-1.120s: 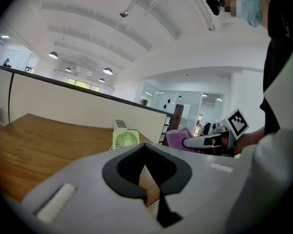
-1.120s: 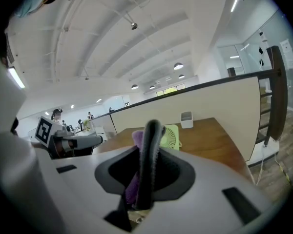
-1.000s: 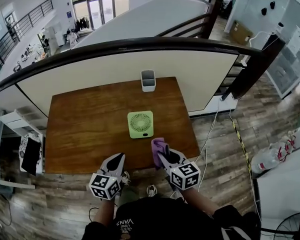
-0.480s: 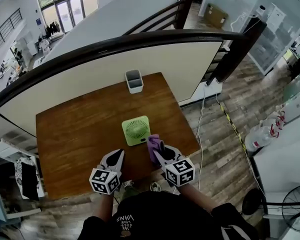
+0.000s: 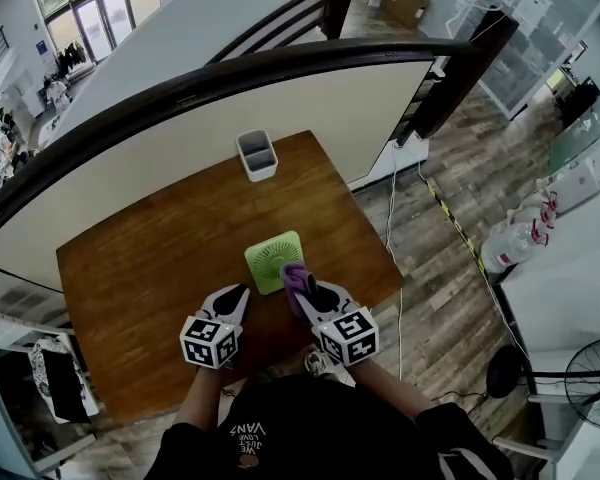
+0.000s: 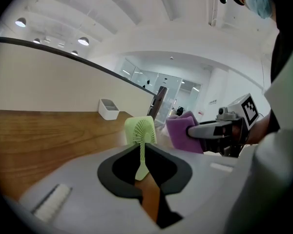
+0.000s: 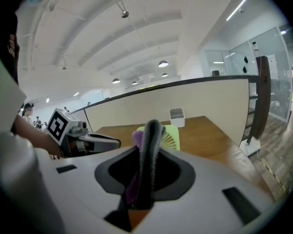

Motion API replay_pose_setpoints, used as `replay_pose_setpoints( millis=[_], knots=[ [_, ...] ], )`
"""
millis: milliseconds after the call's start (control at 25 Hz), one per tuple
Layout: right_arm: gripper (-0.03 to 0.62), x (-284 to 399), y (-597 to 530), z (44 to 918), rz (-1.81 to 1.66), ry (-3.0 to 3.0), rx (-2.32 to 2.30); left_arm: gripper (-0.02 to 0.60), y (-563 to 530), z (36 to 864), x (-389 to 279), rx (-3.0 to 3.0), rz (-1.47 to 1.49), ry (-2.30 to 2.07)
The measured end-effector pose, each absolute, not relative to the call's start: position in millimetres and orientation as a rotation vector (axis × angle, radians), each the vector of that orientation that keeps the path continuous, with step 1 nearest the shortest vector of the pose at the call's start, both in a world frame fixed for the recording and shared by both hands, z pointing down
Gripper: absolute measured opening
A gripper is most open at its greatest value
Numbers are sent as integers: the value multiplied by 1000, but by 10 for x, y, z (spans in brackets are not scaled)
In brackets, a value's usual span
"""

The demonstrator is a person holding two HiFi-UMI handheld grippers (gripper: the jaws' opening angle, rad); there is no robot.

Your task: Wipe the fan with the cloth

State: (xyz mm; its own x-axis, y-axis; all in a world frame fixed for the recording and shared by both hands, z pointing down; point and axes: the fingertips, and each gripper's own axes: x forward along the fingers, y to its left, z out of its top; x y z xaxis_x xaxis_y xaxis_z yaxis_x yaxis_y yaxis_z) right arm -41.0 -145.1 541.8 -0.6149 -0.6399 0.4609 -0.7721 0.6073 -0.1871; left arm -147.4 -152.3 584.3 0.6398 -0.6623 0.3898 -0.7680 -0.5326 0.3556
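One white bin (image 5: pixel 259 172) (inside unclear), behind fan (image 5: pixel 270 258)

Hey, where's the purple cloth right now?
In the head view, the purple cloth is clamped in the right gripper, by the near right corner of the green fan on the wooden table.

Wooden table (image 5: pixel 150 268) by curved railing (image 5: pixel 230 76), plank floor (image 5: pixel 450 298).

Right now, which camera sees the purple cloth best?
The left gripper view. It shows the cloth side-on, a whole purple bundle pinched in the right tool. The head view shows only a small purple bit at the fan's corner. In the right gripper view the tool's shut jaws hide most of it.
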Motion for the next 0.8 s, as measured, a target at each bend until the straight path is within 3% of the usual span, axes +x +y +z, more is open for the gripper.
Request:
replay_pose_setpoints(
  millis=[120, 200, 240, 440, 800],
  knots=[
    [84, -526, -1499, 5462, 520, -2479, 1134, 26, -1617, 5959, -1472, 2359, 297, -1065],
    [84, -597, -1531, 5470, 509, -2478, 1129, 128, -1669, 6034, -1451, 2346, 305, -1036],
    [84, -635, -1551, 5472, 502, -2481, 1124, 137, -1693, 6081, -1440, 2339, 313, -1022],
    [84, -835, -1626, 5494, 411, -2516, 1055, 165, -1743, 6357, -1344, 2321, 381, -916],
    [84, -1147, -1820, 5522, 280, -2558, 955, 162, -1851, 6589, -1245, 2328, 438, -861]
  ],
)
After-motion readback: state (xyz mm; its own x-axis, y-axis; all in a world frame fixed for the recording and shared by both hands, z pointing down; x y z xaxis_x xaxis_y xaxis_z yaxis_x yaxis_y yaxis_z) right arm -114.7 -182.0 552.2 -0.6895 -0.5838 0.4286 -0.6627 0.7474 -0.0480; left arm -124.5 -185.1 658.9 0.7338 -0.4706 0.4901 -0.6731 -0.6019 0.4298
